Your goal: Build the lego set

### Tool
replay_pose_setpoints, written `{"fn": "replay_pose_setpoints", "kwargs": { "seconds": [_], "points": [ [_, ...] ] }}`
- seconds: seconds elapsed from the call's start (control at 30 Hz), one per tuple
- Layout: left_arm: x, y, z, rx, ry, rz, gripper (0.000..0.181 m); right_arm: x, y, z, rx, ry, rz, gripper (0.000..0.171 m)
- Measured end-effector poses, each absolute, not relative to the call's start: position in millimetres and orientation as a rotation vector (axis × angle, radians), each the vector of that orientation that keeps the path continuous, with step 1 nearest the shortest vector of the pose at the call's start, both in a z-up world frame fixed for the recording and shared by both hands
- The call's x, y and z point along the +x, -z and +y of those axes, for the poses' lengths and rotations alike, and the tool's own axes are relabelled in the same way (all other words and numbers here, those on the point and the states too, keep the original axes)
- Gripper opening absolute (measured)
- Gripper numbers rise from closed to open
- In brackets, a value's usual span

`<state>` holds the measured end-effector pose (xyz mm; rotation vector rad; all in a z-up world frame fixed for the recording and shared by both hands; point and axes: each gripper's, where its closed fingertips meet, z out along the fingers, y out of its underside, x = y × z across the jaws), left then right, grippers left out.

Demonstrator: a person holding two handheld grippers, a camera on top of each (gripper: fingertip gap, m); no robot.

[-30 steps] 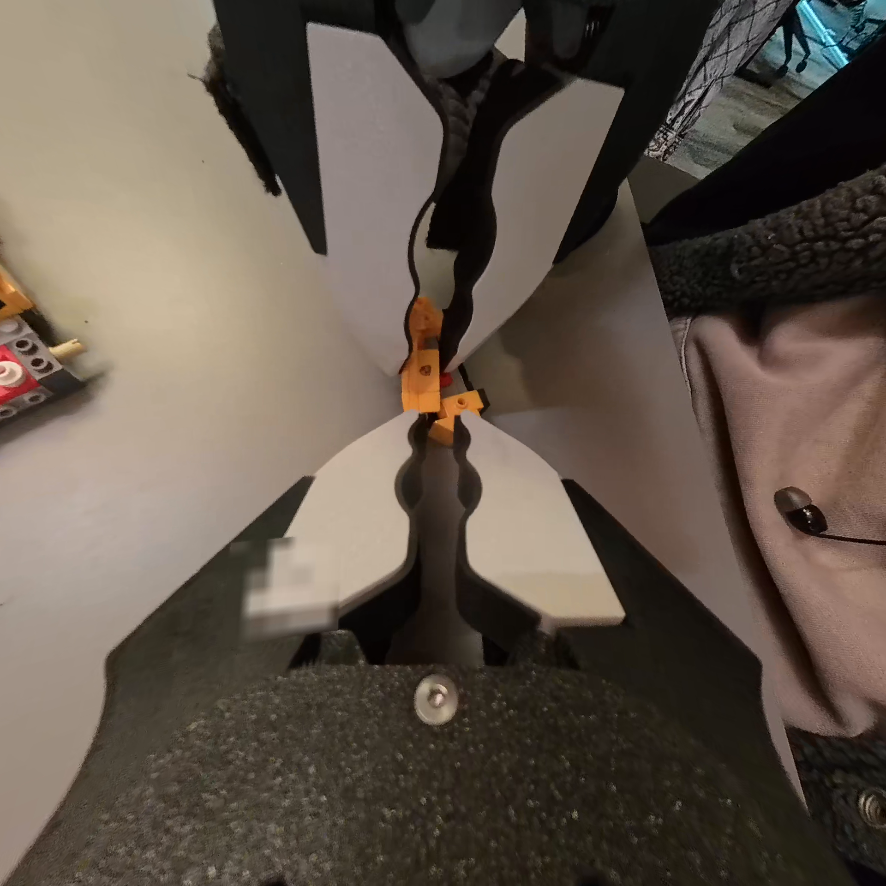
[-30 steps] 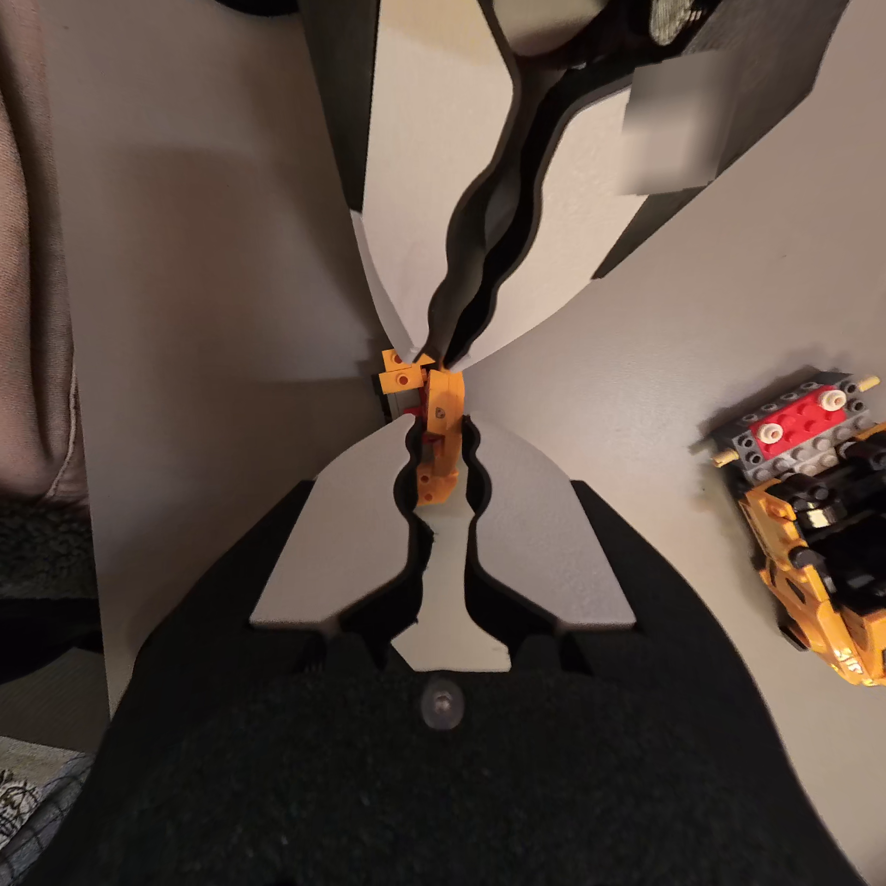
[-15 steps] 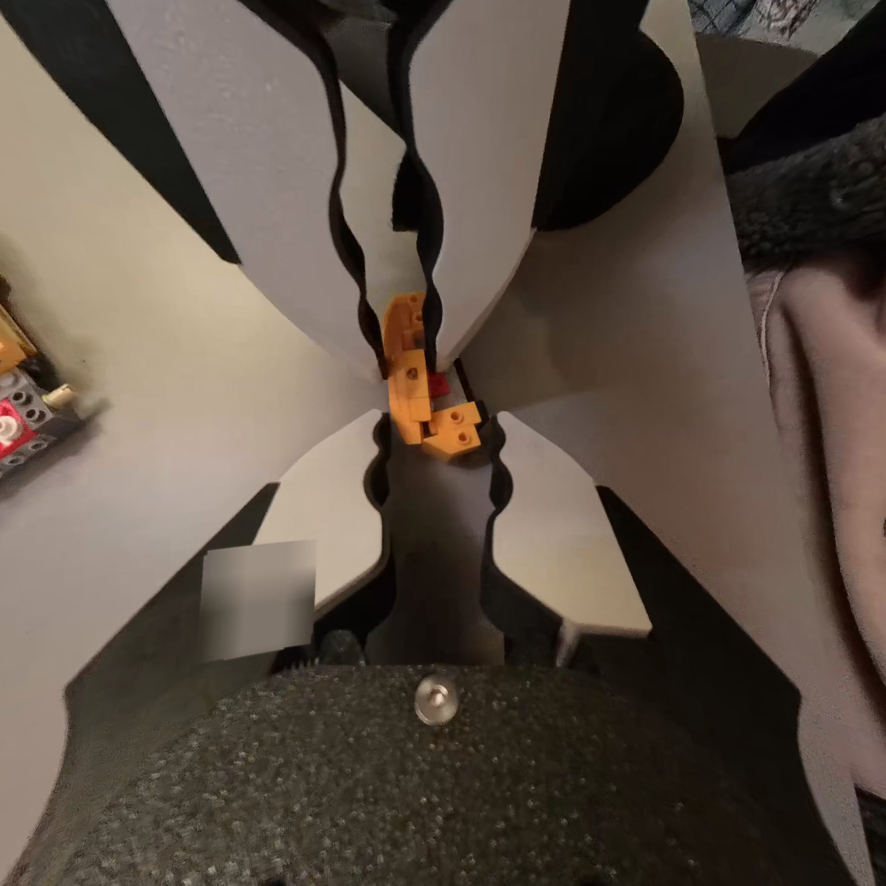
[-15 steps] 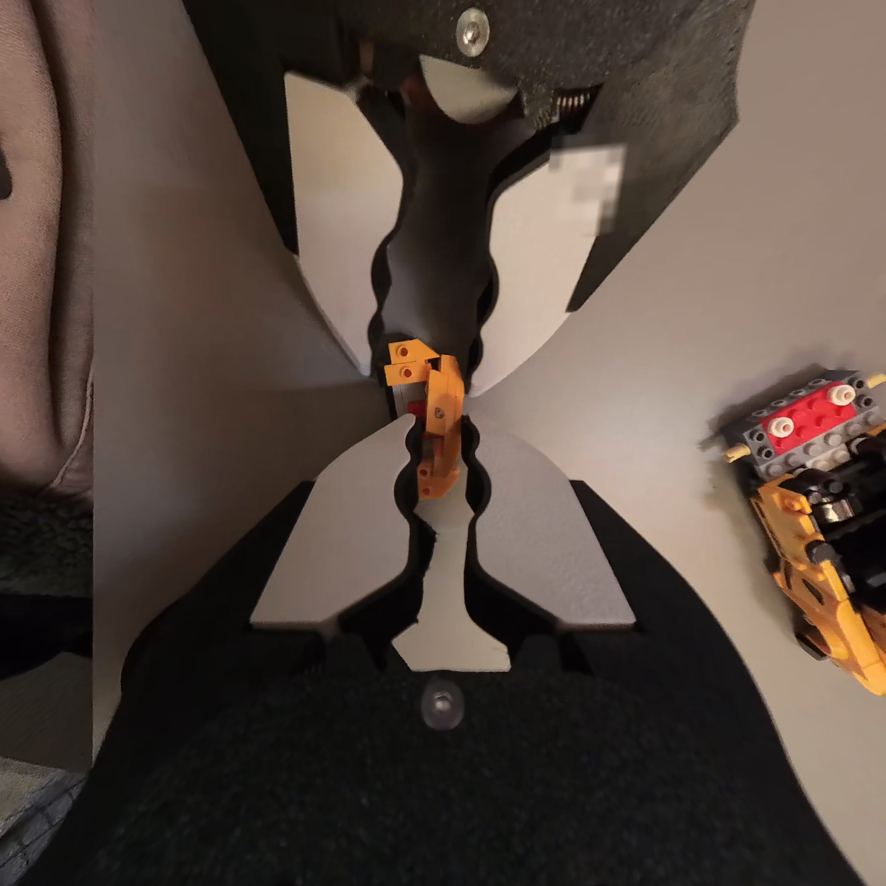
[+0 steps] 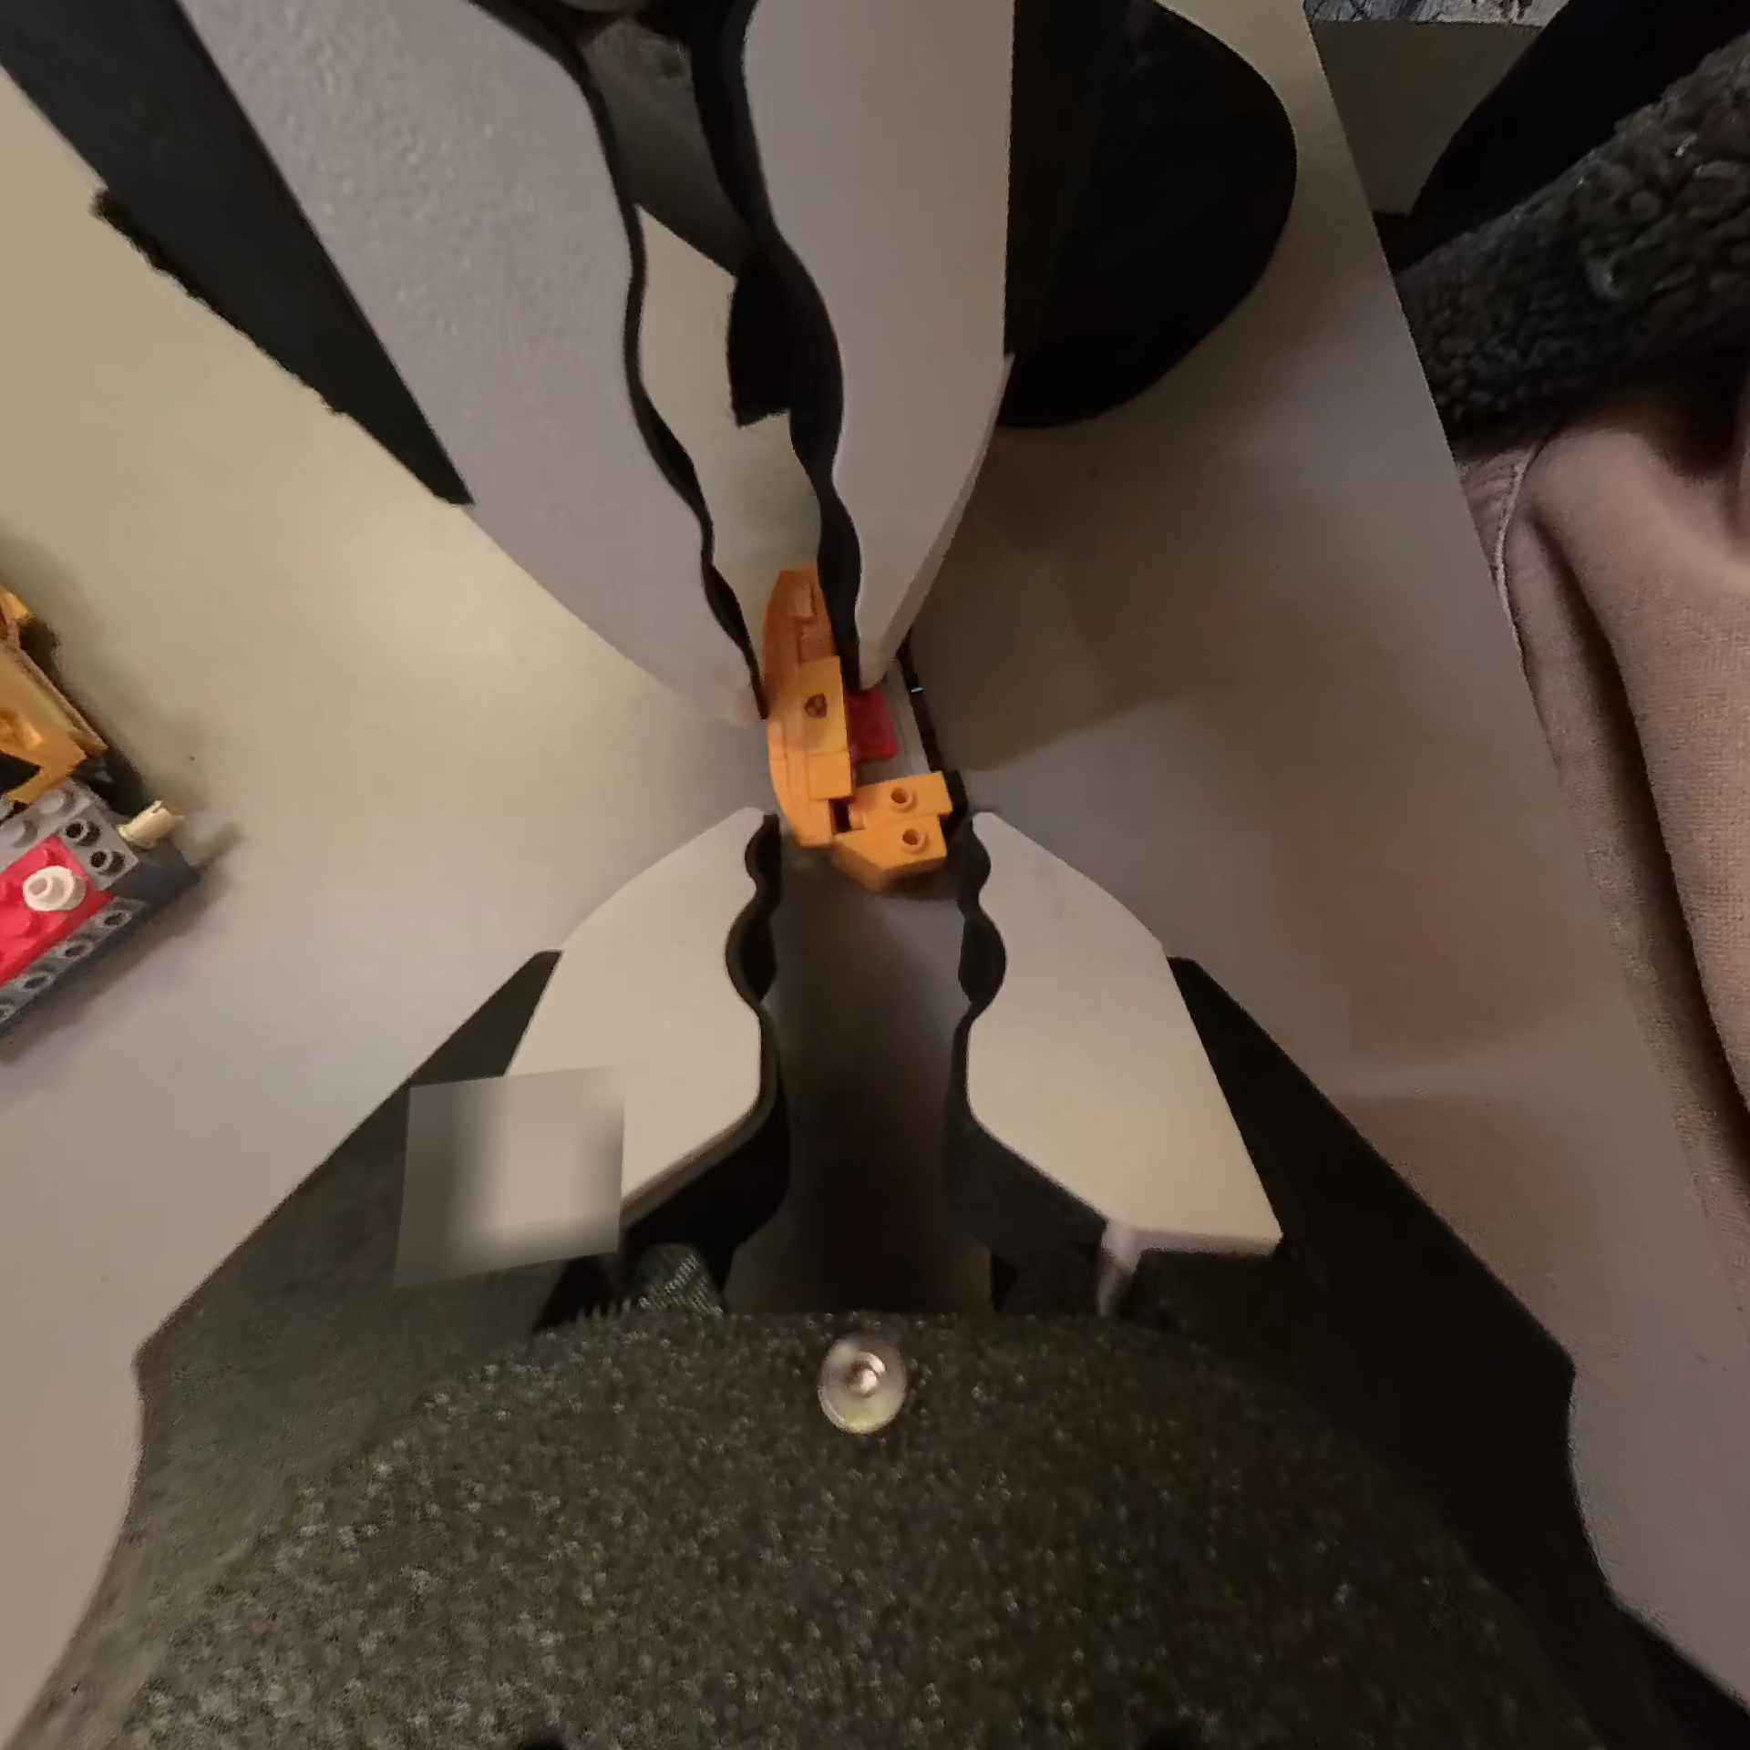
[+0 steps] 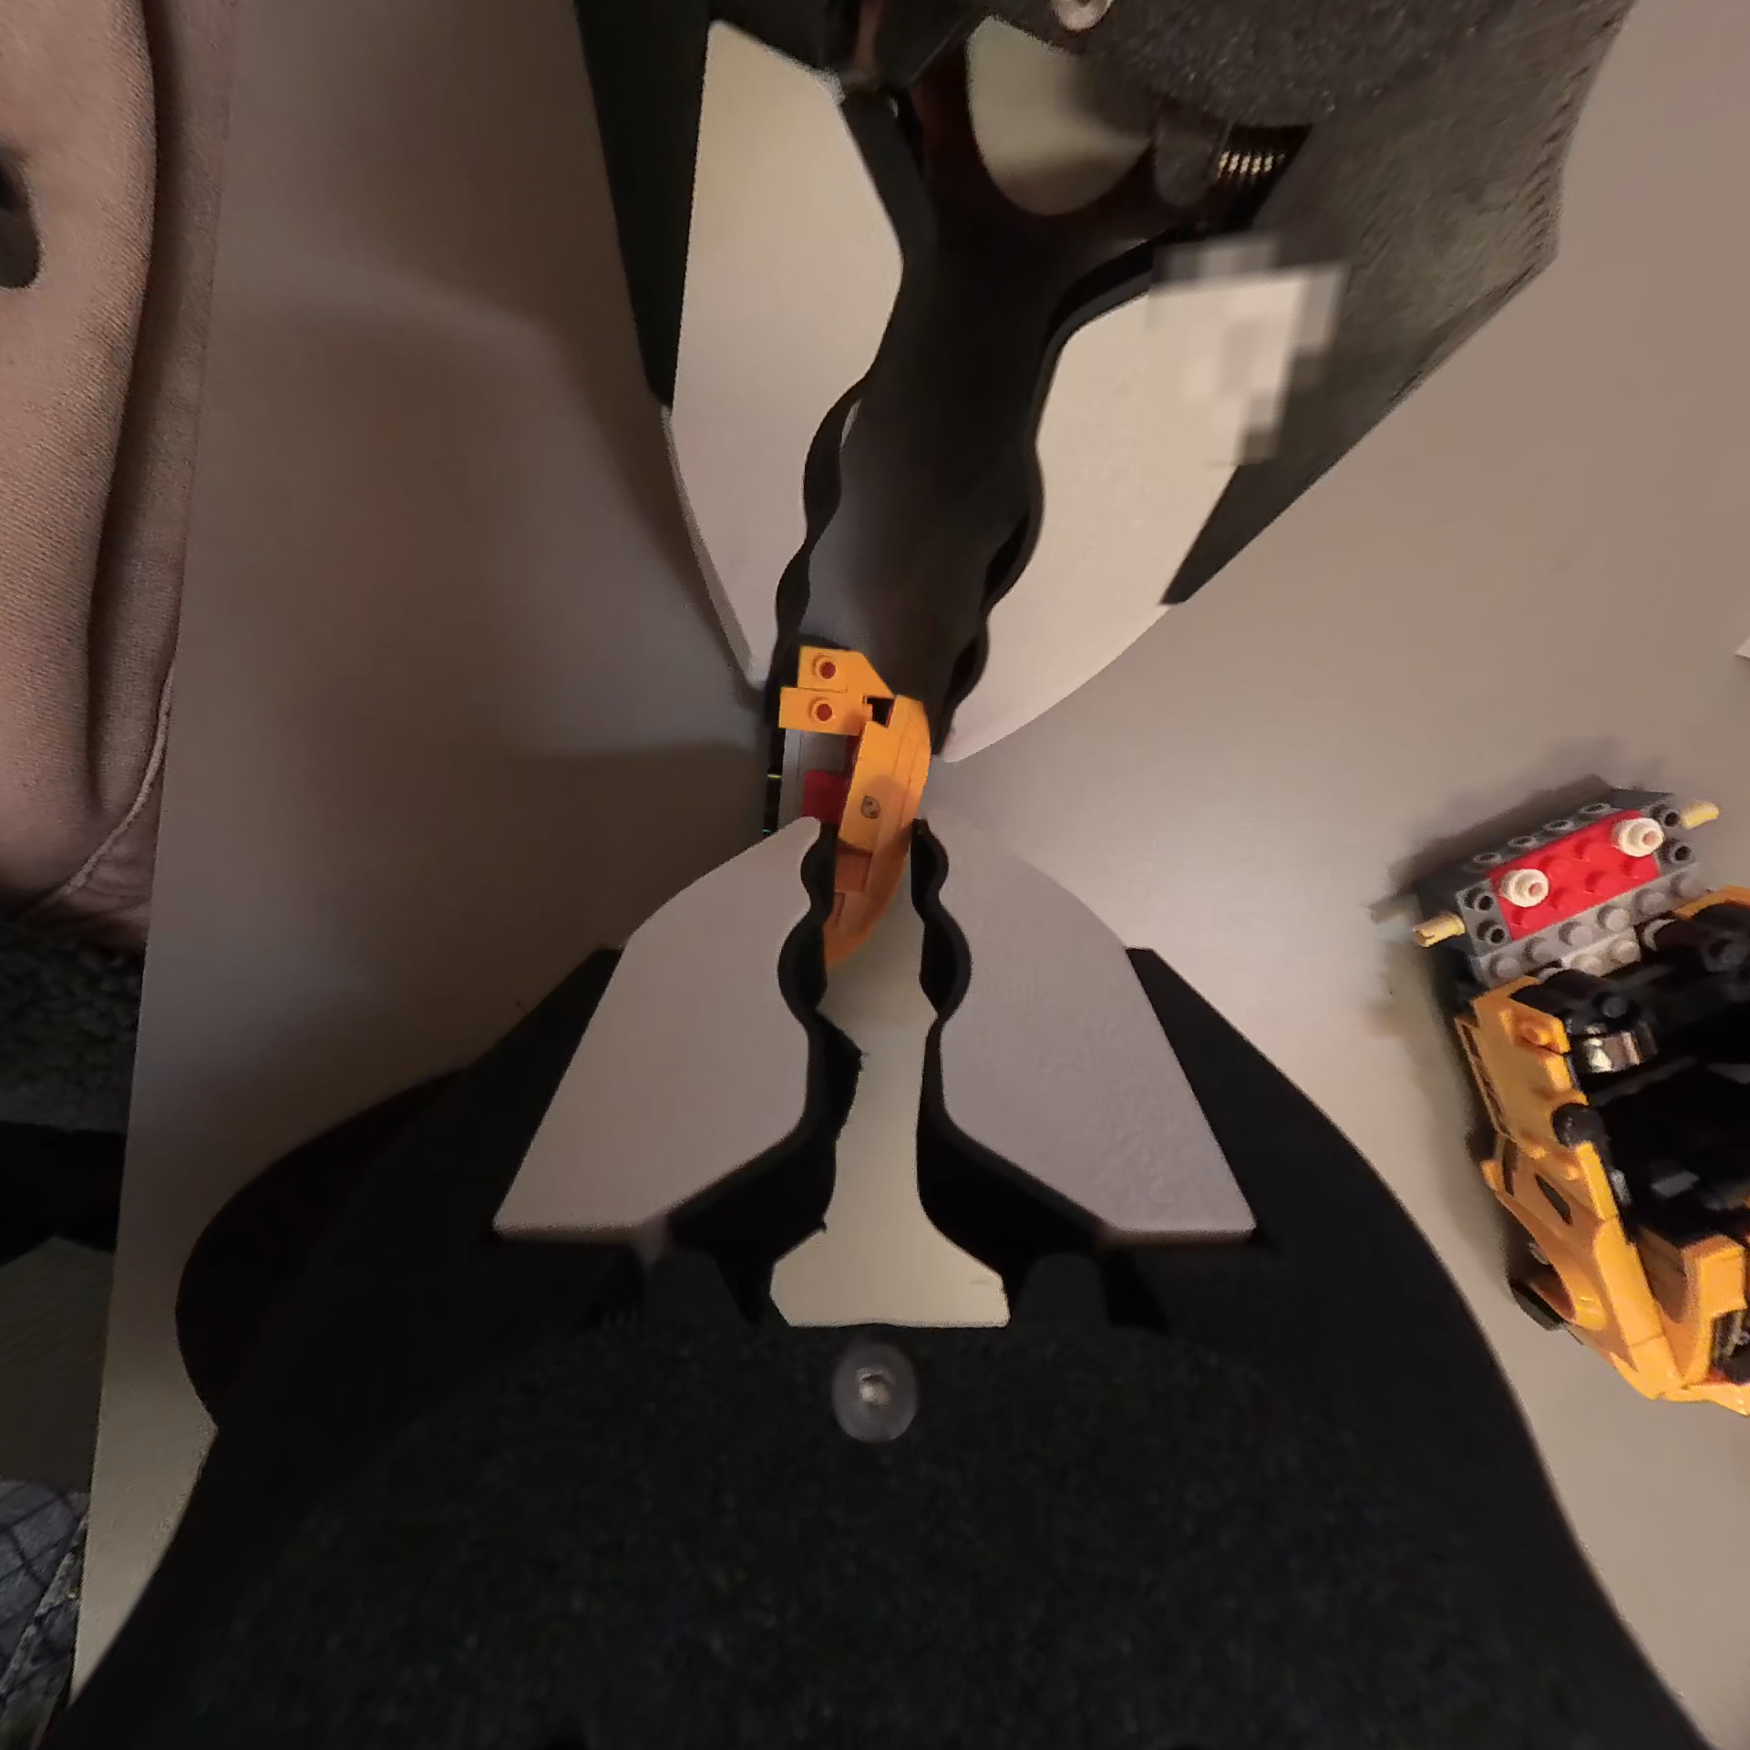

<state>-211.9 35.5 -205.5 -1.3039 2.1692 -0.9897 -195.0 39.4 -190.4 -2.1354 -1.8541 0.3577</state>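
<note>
Lego car (image 6: 1610, 1070) cut by frame edge; orange subassy (image 6: 866, 805) partly behind fingers (image 6: 691, 1032).

Small orange lego sub-assembly (image 5: 822, 758), upright.

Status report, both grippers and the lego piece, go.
Right hand-held gripper shut on orange lego sub-assembly. Left hand-held gripper open, fingertips flanking its far end. Partly built lego car on the table, off to the side. Nothing in the way.

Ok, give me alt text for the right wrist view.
The right gripper pinches a small orange lego piece over a pale table, while the left gripper, open, meets it from the opposite side. A partly built orange, grey and red lego car lies to the right.
</note>
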Motion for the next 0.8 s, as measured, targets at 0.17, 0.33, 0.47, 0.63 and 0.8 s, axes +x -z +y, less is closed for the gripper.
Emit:
{"fn": "replay_pose_setpoints", "kwargs": {
  "seconds": [0.17,0.33,0.47,0.63,0.8],
  "points": [
    [-213,204,37,-1.300,1.008,2.162,0.034,-194,192,38,-2.128,-0.351,-1.876,0.015],
    [-212,204,37,-1.289,1.006,2.160,0.030,-192,189,37,-2.124,-0.347,-1.874,0.015],
    [-213,204,36,-1.287,1.005,2.166,0.032,-190,189,36,-2.128,-0.345,-1.873,0.015],
    [-207,197,27,-1.321,1.073,2.129,0.049,-188,189,34,-2.131,-0.340,-1.872,0.015],
    [-197,203,23,-1.398,1.025,2.105,0.054,-189,188,33,-2.125,-0.340,-1.871,0.015]
  ]
}}
